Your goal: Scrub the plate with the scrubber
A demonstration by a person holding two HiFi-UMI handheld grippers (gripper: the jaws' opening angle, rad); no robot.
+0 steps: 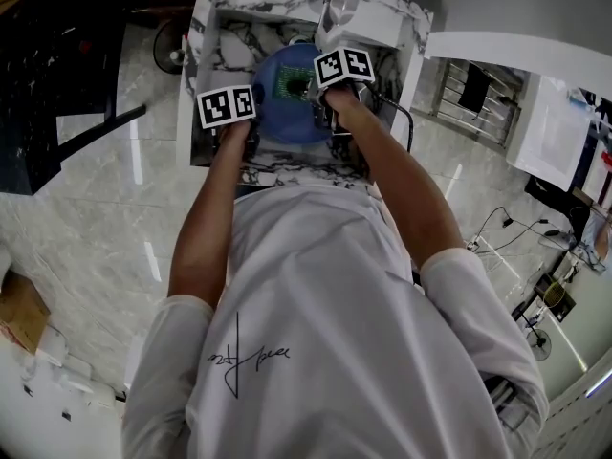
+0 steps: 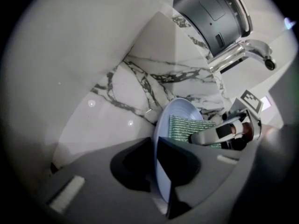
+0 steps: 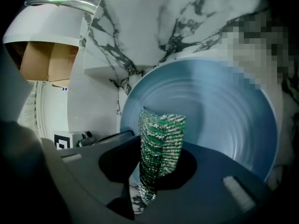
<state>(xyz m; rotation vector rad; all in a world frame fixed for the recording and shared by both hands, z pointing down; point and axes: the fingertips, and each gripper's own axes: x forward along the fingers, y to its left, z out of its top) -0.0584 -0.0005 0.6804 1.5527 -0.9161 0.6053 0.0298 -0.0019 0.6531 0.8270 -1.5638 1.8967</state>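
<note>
Blue plate inside marble sink. Green scrubber on plate's upper part. At plate's left rim, left tool. At plate's upper right, right tool, touching scrubber. Beyond plate, faucet.

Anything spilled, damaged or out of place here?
Nothing stands out. The left gripper clamps the blue plate by its rim in the sink, and the right gripper holds the green scrubber against its face.
</note>
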